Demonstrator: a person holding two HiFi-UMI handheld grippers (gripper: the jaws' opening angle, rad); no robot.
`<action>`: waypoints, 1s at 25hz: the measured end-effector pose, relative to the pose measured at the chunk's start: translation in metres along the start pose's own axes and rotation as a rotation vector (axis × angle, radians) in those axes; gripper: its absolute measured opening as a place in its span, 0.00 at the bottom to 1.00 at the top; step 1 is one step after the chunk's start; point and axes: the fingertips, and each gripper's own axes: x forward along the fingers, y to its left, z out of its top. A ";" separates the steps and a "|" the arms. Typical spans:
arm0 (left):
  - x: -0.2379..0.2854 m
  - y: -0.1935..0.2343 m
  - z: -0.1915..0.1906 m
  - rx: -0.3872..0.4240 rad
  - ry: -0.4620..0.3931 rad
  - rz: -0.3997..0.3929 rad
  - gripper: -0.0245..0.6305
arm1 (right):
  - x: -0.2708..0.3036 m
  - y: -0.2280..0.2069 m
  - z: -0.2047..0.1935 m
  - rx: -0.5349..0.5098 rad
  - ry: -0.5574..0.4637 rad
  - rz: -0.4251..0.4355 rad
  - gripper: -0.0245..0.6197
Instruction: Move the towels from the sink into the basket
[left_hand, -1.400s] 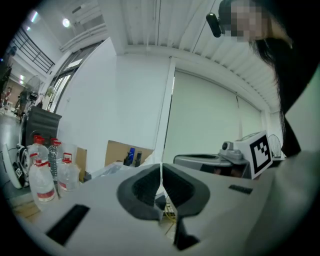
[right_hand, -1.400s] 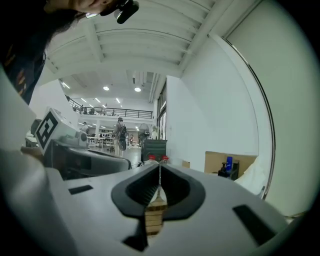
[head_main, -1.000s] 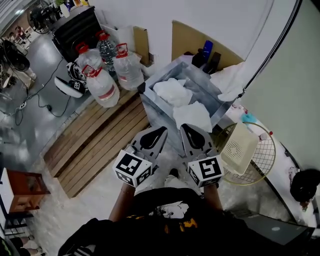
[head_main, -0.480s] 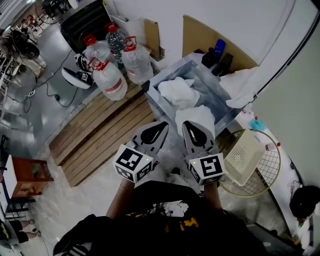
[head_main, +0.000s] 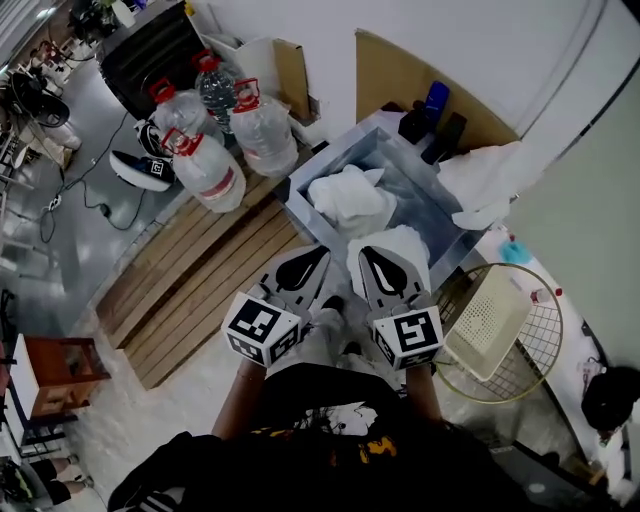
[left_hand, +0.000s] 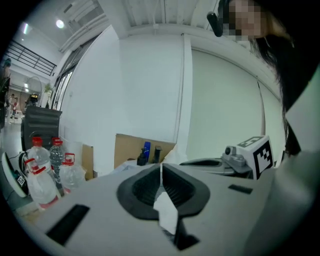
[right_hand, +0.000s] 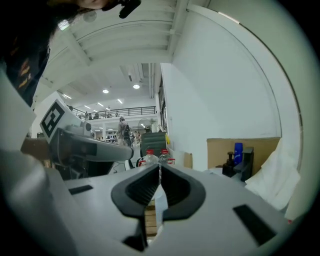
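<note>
Progress: no transfer is done, judging from the present layout. Two white towels lie in the sink (head_main: 425, 200) and none shows in the basket (head_main: 547, 335).

Position of parts:
- Far towel (head_main: 350, 195): in the middle of the sink, bunched into a loose heap with raised folds.
- Near towel (head_main: 402, 243): at the sink's near end, just beyond the right hand-held gripper (head_main: 368, 252), which covers its near edge. It lies flatter and smoother than the far towel.
- A third white cloth (head_main: 480, 182) hangs at the sink's right side. Whether it rests in the sink or on the counter beside it cannot be told.
- The basket, of open wire and round, stands to the right of the sink, near the person. It holds only a cream perforated panel (head_main: 488, 318), tilted against the rim.

Gripper state:
- Left hand-held gripper (head_main: 322, 256): its jaws are together and it holds nothing. Its tips are short of the sink's near edge.
- Right hand-held gripper: its jaws are together and it is empty.
- The two sit side by side and point towards the sink.

Remaining work: both sink towels need grasping, lifting and placing in the basket, probably the third cloth too. The near towel is the closest first pick. The jaws would have to part before any grasp.

Handling note: the towels look soft and limp and will likely drape and trail when lifted.
</note>
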 end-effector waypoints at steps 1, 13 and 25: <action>0.006 0.009 0.000 -0.001 0.004 -0.003 0.06 | 0.008 -0.004 -0.002 -0.002 0.010 -0.005 0.06; 0.064 0.103 0.006 0.003 0.038 -0.062 0.06 | 0.116 -0.052 -0.037 -0.050 0.153 -0.016 0.06; 0.082 0.156 -0.003 -0.042 0.068 -0.065 0.06 | 0.206 -0.086 -0.171 -0.098 0.575 0.165 0.51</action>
